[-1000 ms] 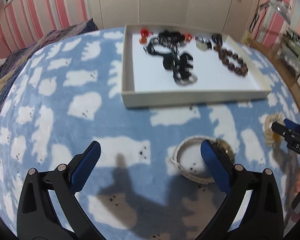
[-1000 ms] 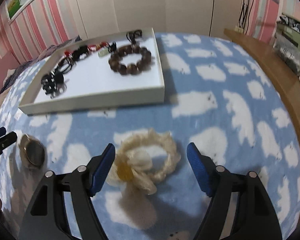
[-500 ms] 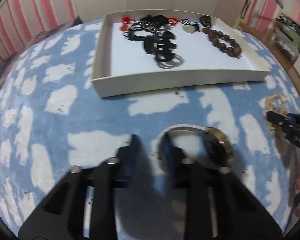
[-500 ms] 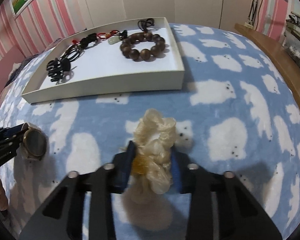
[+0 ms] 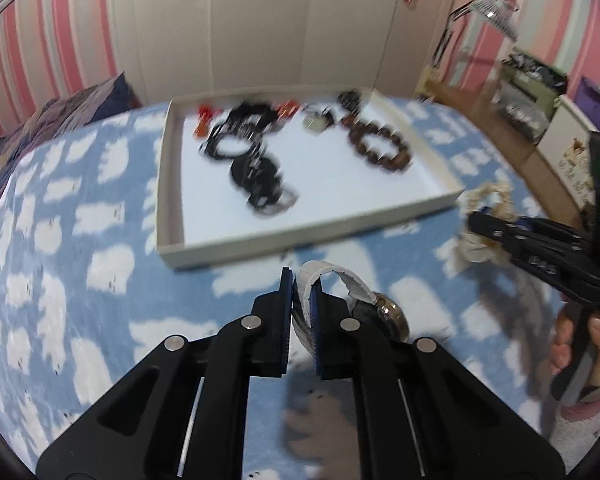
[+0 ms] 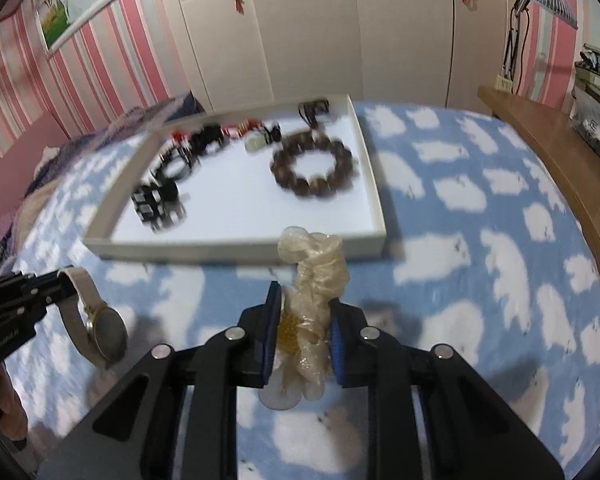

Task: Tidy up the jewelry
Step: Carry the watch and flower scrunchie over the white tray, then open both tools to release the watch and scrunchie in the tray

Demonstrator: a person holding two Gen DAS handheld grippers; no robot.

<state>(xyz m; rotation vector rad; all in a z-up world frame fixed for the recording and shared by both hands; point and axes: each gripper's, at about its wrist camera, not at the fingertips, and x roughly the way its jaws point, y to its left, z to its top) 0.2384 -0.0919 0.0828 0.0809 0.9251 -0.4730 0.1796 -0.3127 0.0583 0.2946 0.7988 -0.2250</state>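
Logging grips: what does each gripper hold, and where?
Left gripper: watch, by its strap. Right gripper: cream scrunchie, fingers closing around its bunched middle.

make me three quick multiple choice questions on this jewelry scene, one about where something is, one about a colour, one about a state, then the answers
1. Where does the brown bead bracelet lie?
A. inside the white tray
B. on the blanket beside the tray
C. between a gripper's pads

2. What colour is the watch strap?
A. black
B. red
C. white

3. What is the state of the cream scrunchie?
A. lying flat in the tray
B. pinched in the right gripper
C. hanging from the lamp

Answers:
1. A: the beads rest on the tray's white floor, near its right wall.
2. C: the band looping out of the left gripper is white.
3. B: the right gripper's blue pads squeeze the scrunchie from both sides as the jaws finish closing, with the blue cloud blanket beneath.
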